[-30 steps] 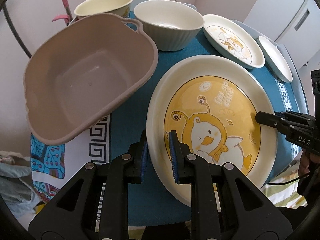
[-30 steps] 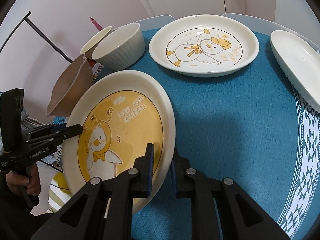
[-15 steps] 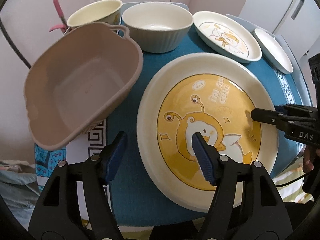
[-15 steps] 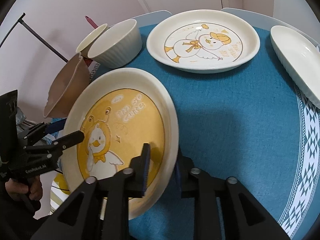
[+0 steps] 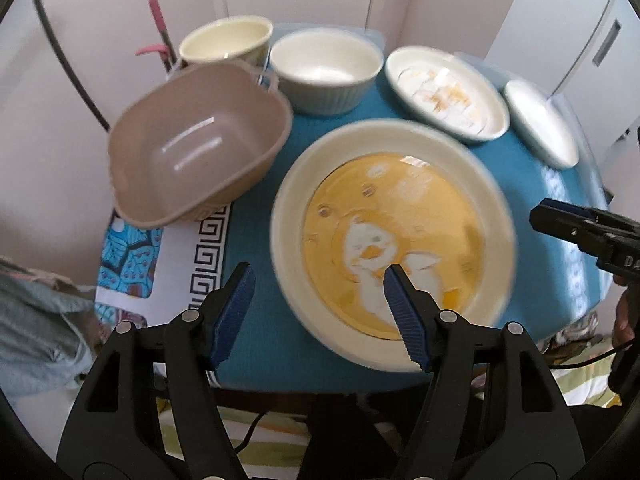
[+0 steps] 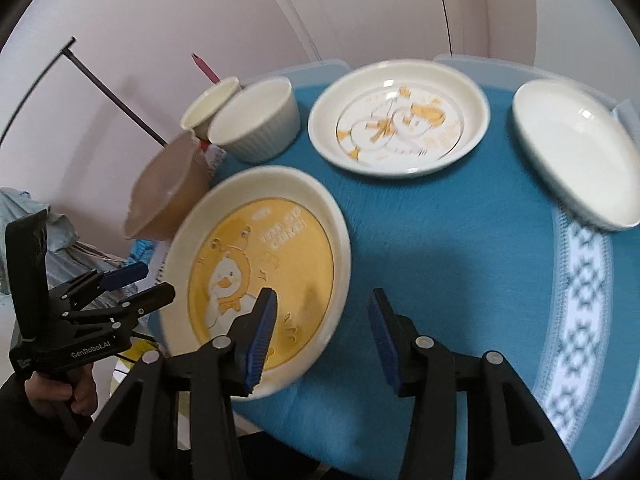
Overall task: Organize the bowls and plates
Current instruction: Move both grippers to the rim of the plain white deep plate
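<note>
A large cream plate with a yellow duck picture [image 5: 392,236] lies on the blue tablecloth near the front edge; it also shows in the right wrist view [image 6: 260,276]. My left gripper [image 5: 316,316] is open, its jaws astride the plate's near rim without gripping it. My right gripper [image 6: 324,332] is open, its jaws astride the plate's right rim. Each gripper shows in the other's view, the right one [image 5: 576,228] and the left one [image 6: 120,292]. A second duck plate [image 6: 400,116], a plain white plate [image 6: 576,152], a ribbed white bowl [image 6: 256,120] and a cream bowl [image 6: 210,106] stand behind.
A taupe plastic basin [image 5: 196,144] sits tilted at the table's left edge, over a patterned cloth [image 5: 160,256]. A pink-tipped stick [image 5: 158,24] and a dark rod [image 6: 116,92] stand at the back left. The blue tablecloth [image 6: 460,260] has a white patterned border on the right.
Both grippers have let go of the yellow duck plate and opened, the left first, then the right. The plate now lies flat on the cloth. Both grippers have drawn back a little.
</note>
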`<state>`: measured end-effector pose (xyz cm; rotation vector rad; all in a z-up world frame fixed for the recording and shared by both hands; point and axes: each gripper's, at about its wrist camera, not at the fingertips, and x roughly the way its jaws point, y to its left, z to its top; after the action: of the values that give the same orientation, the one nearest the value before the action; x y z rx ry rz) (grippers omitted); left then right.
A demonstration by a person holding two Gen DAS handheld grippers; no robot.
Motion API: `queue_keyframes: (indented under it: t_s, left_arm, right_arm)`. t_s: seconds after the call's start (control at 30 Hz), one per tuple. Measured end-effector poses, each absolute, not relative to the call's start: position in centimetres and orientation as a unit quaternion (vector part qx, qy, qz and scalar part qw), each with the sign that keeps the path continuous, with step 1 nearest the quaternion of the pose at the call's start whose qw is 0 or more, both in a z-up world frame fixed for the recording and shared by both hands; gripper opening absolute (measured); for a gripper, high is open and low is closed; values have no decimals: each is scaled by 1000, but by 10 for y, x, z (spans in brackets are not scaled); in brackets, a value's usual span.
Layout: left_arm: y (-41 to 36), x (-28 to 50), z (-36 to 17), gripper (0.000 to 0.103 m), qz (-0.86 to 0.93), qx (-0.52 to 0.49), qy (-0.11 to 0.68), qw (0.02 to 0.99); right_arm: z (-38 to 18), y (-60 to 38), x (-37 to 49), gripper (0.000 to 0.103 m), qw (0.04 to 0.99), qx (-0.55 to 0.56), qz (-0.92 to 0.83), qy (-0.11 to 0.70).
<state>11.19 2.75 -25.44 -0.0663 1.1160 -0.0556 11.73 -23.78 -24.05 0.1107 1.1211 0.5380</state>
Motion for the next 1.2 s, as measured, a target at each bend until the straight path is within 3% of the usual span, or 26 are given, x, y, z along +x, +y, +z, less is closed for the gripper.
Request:
queue_keyframes:
  t_s: [0.1, 0.17, 0.23, 0.27, 0.3, 0.73, 0.87, 1.07, 1.2]
  left_arm:
    - [6, 105, -228, 65, -36, -29, 503, 863]
    - [-16, 106, -210, 72, -43, -15, 483, 874]
    - [-37, 108, -197, 91, -55, -5, 464, 884]
    - [-49, 109, -189, 94, -65, 0, 450, 890]
    - [-57, 110, -184, 99, -73, 3, 443, 893]
    - [-183, 169, -136, 100, -205, 42, 394, 895]
    - [-206, 213, -130, 101, -234, 52, 399, 885]
    - [-230, 287, -134, 101, -285, 72, 417, 860]
    - [-246, 336, -167, 101, -311, 96, 446, 833]
  right_arm:
    - [-220, -258, 112, 43, 826, 46, 243, 506]
    - [-208, -271, 111, 46, 834, 50, 237, 496]
    - [-195, -287, 107, 66, 844, 54, 229, 483]
    - [-188, -296, 103, 89, 848, 57, 230, 474]
    - [-181, -305, 99, 103, 856, 57, 228, 461]
    - [-144, -391, 107, 103, 889, 39, 152, 429]
    - [-143, -418, 120, 103, 895, 90, 107, 423]
    - [-161, -441, 150, 103, 878, 146, 56, 451]
    - [-181, -453, 170, 103, 861, 198, 38, 466]
